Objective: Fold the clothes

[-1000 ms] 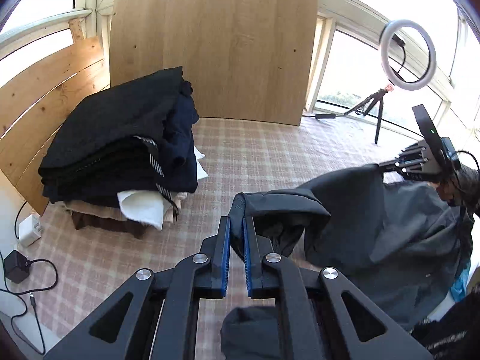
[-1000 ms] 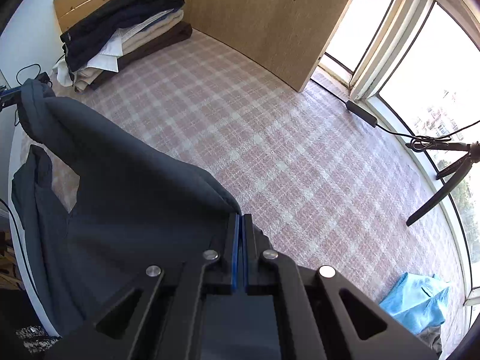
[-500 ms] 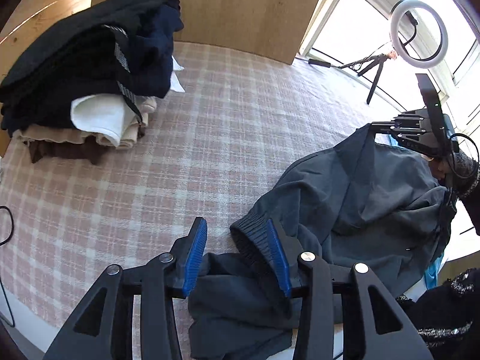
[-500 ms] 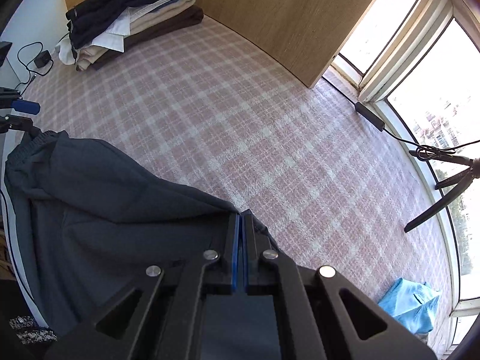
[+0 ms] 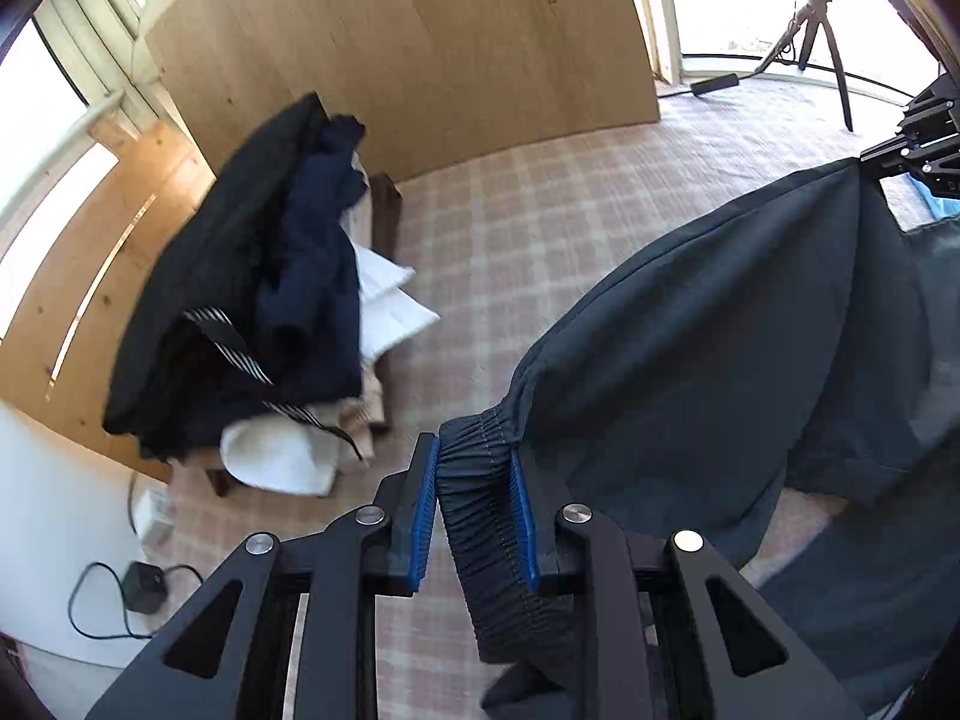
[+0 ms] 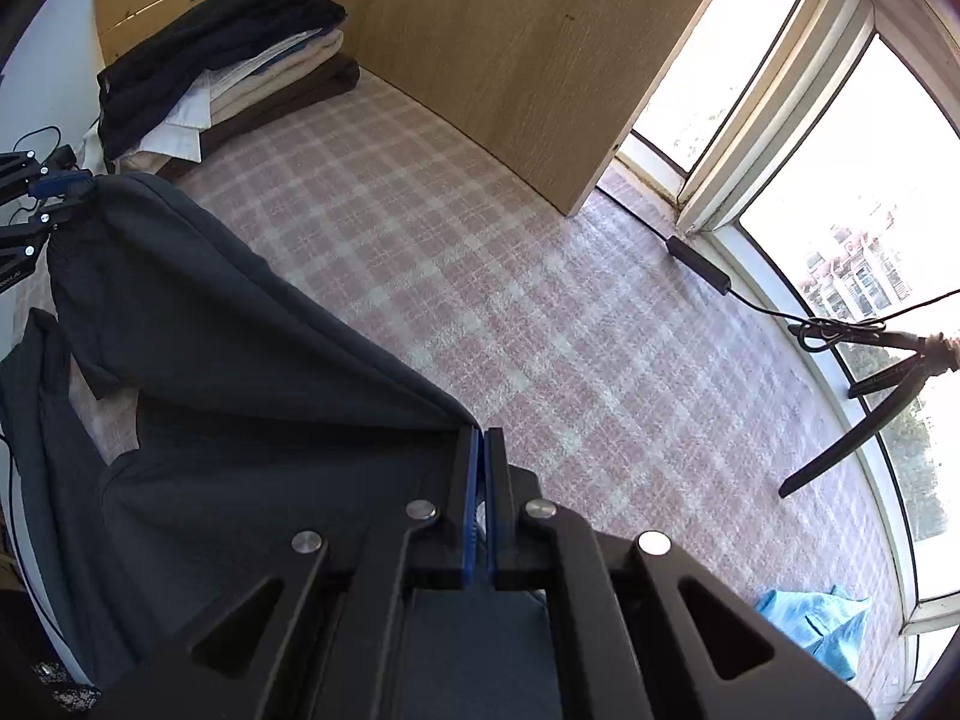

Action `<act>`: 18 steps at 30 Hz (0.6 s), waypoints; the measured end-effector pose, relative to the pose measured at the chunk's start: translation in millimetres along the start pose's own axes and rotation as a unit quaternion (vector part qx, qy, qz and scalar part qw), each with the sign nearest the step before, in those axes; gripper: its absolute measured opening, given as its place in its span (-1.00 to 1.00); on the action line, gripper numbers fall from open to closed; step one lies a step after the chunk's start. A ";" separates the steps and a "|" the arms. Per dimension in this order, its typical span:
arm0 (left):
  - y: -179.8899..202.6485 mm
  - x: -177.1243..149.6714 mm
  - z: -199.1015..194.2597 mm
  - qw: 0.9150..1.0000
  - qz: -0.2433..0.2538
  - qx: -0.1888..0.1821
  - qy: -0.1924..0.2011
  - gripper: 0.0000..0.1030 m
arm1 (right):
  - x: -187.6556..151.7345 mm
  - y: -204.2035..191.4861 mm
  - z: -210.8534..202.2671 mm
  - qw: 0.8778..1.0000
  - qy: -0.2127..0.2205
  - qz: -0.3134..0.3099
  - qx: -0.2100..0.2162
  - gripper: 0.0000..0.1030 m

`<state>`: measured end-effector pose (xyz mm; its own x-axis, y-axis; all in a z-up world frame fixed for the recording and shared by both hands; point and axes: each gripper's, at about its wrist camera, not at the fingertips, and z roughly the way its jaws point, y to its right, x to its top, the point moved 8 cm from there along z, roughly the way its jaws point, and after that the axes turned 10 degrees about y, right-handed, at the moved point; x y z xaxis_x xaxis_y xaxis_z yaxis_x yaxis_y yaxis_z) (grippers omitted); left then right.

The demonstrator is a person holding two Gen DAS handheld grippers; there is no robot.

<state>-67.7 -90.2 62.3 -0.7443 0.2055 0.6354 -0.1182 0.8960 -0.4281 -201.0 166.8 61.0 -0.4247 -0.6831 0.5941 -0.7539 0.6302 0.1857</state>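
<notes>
A dark grey pair of trousers (image 5: 720,348) hangs stretched between my two grippers above a pink checked cloth (image 5: 528,222). My left gripper (image 5: 474,468) is shut on the gathered elastic waistband (image 5: 480,510); the band fills the gap between the blue pads. My right gripper (image 6: 480,450) is shut on the other edge of the trousers (image 6: 240,372). It shows at the right edge of the left wrist view (image 5: 924,144). The left gripper shows at the far left of the right wrist view (image 6: 36,198).
A stack of folded dark, white and beige clothes (image 5: 258,312) lies at the back left against wooden boards (image 5: 408,48), also in the right wrist view (image 6: 228,60). A tripod (image 6: 870,384), a cable and a blue cloth (image 6: 816,624) are by the windows. A charger (image 5: 144,588) lies on the floor.
My left gripper was open around the waistband half a second ago; it has now closed on it and lifted. The trousers are pulled taut between the grippers.
</notes>
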 end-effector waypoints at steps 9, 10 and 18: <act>-30.5 -4.0 -5.1 0.997 -0.064 -0.025 -0.019 -0.44 | 36.3 19.5 38.3 0.999 -0.031 -0.008 -0.010 -0.85; -33.1 -16.8 -15.3 0.996 -0.083 -0.027 -0.022 -0.44 | 34.5 27.2 21.9 1.000 -0.019 0.012 -0.003 -0.78; -53.2 -117.8 -96.8 0.970 -0.232 -0.046 -0.045 -0.29 | -19.5 -34.2 -95.3 0.991 0.011 0.054 0.120 -0.51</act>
<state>89.9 -124.0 72.4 -0.6796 -0.2611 0.6856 -0.3993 0.9156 -0.0471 -119.1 193.7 117.6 -0.5009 -0.6064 0.6176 -0.8031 0.5917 -0.0704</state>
